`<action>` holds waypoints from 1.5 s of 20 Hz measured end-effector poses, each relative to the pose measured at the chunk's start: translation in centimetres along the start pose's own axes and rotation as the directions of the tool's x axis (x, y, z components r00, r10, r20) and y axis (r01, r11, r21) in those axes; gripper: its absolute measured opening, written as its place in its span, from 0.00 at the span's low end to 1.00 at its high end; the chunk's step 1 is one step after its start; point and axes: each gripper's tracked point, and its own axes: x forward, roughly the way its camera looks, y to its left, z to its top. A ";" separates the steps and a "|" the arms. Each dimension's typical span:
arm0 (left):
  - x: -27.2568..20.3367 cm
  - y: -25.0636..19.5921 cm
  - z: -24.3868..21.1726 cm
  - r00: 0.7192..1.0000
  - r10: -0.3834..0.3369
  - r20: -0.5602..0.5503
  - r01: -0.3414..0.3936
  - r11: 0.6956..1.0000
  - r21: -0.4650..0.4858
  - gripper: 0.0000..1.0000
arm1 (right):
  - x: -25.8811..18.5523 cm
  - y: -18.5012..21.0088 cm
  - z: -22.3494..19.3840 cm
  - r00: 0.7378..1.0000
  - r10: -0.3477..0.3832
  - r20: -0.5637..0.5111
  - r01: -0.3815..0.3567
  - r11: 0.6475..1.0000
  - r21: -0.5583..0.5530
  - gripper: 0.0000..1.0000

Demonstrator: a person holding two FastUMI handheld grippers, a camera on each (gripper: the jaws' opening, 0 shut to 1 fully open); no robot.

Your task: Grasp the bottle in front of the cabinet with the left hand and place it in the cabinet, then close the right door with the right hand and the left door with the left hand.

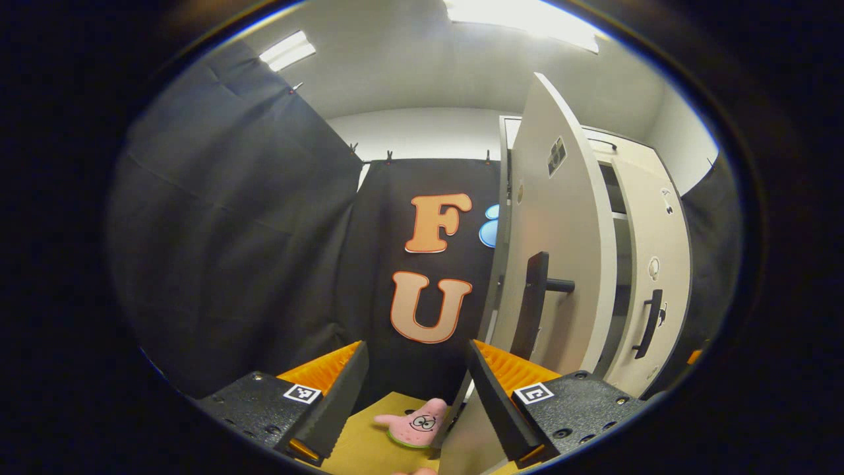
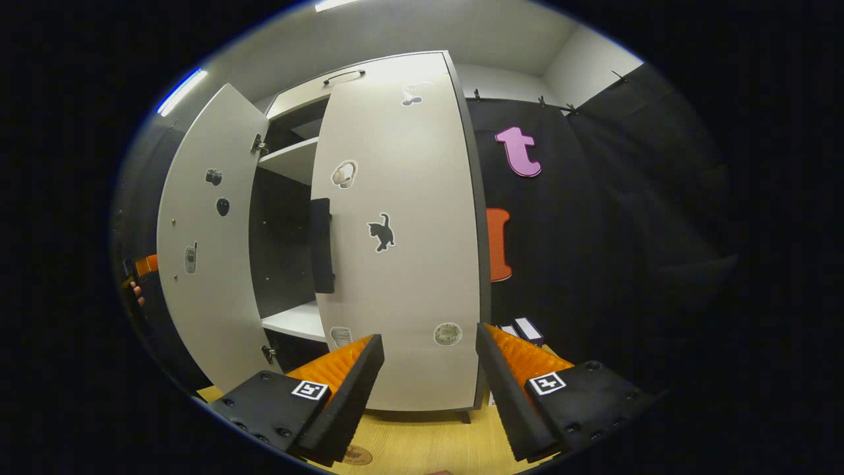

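Left gripper (image 1: 415,389) wide open, empty, beside the half-open pale left cabinet door (image 1: 560,264) with black bar handle (image 1: 531,303). Right gripper (image 2: 428,382) wide open, empty, facing the nearly closed pale right door (image 2: 402,231). Can't make out the bottle inside the cabinet.

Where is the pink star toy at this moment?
In the left gripper view, the pink star toy lies on the wooden floor, low between the left gripper fingers, beside the left door.
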 end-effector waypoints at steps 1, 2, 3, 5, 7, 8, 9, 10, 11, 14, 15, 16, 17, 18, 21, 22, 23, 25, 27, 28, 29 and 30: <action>-0.1 -0.9 0.0 1.000 -0.020 0.001 0.020 1.000 0.002 0.92 | -0.2 -0.2 -0.1 1.000 -0.007 -0.002 0.007 1.000 0.002 0.94; 0.0 -1.8 -0.2 0.999 -0.043 -0.001 0.043 0.999 0.000 0.87 | -0.4 -0.3 -0.2 1.000 -0.015 -0.006 0.015 1.000 0.005 0.94; -0.1 -2.7 -0.4 0.998 -0.068 -0.009 0.068 0.998 -0.006 0.92 | -0.6 -0.5 -0.4 1.000 -0.023 -0.012 0.023 1.000 0.007 0.94; 0.1 -4.9 -0.7 0.992 -0.124 -0.019 0.124 0.992 -0.012 0.87 | -0.8 -0.7 -0.6 0.999 -0.037 -0.022 0.037 0.999 0.011 0.94; 0.2 -7.1 -1.0 0.985 -0.174 -0.018 0.173 0.985 -0.017 0.87 | -0.9 -1.1 -0.7 0.998 -0.051 -0.026 0.052 0.999 0.012 0.94; 0.3 -8.0 -1.2 0.982 -0.189 -0.016 0.189 0.982 -0.023 0.88 | -1.0 -1.3 -0.6 0.998 -0.059 -0.025 0.059 0.998 0.013 0.94; 0.4 -8.8 -1.6 0.979 -0.204 -0.019 0.204 0.979 -0.026 0.88 | -1.1 -1.4 -0.6 0.998 -0.064 -0.025 0.064 0.998 0.015 0.94; 0.7 -9.6 -1.9 0.976 -0.218 -0.022 0.217 0.976 -0.029 0.92 | -1.3 -1.6 -0.5 0.997 -0.070 -0.025 0.071 0.997 0.014 0.94; 1.0 -10.4 -2.3 0.971 -0.237 -0.032 0.236 0.971 -0.033 0.92 | -1.5 -1.9 -0.5 0.997 -0.079 -0.026 0.080 0.997 0.011 0.94; 1.6 -13.1 -3.4 0.956 -0.290 -0.055 0.287 0.957 -0.044 0.94 | -2.2 -3.1 -0.4 0.993 -0.116 -0.026 0.116 0.993 0.004 0.94; 1.8 -13.8 -3.8 0.951 -0.304 -0.057 0.302 0.952 -0.044 0.94 | -2.5 -3.3 -0.5 0.992 -0.126 -0.028 0.126 0.992 0.004 0.94; 2.1 -14.7 -4.1 0.945 -0.320 -0.061 0.318 0.947 -0.047 0.94 | -2.6 -3.6 -0.6 0.990 -0.137 -0.031 0.137 0.991 0.003 0.94; 2.3 -15.8 -4.5 0.938 -0.339 -0.066 0.336 0.940 -0.053 0.94 | -3.0 -4.1 -0.6 0.988 -0.149 -0.033 0.149 0.989 0.000 0.94; 2.7 -16.7 -4.9 0.932 -0.356 -0.071 0.353 0.934 -0.060 0.94 | -3.4 -4.5 -0.7 0.986 -0.163 -0.035 0.163 0.987 -0.005 0.94; 3.5 -17.8 -5.4 0.931 -0.359 -0.072 0.356 0.933 -0.050 0.94 | -4.4 -5.8 -0.7 0.978 -0.206 -0.040 0.205 0.979 -0.017 0.94; 3.8 -18.2 -5.7 0.931 -0.358 -0.067 0.356 0.933 -0.047 0.92 | -4.7 -6.2 -0.8 0.975 -0.219 -0.042 0.218 0.976 -0.018 0.94; 4.1 -18.5 -5.7 0.929 -0.364 -0.072 0.361 0.931 -0.057 0.90 | -4.9 -6.5 -0.8 0.972 -0.231 -0.044 0.230 0.973 -0.016 0.94; 4.8 -19.2 -6.3 0.921 -0.382 -0.080 0.376 0.923 -0.081 0.93 | -5.5 -7.5 -0.6 0.965 -0.256 -0.046 0.256 0.967 -0.008 0.94; 5.7 -20.4 -6.9 0.911 -0.402 -0.085 0.396 0.914 -0.082 0.93 | -6.0 -8.2 -0.4 0.959 -0.281 -0.045 0.281 0.960 0.000 0.95; 6.1 -21.0 -7.0 0.909 -0.407 -0.087 0.401 0.913 -0.078 0.93 | -6.4 -8.4 -0.2 0.956 -0.290 -0.043 0.291 0.957 0.001 0.95; 6.6 -21.4 -7.3 0.908 -0.409 -0.087 0.404 0.912 -0.072 0.93 | -6.7 -8.7 0.0 0.953 -0.300 -0.040 0.300 0.954 -0.001 0.94; 6.7 -21.7 -7.3 0.909 -0.409 -0.087 0.404 0.912 -0.065 0.97 | -7.0 -9.0 0.1 0.949 -0.312 -0.038 0.312 0.950 -0.008 0.94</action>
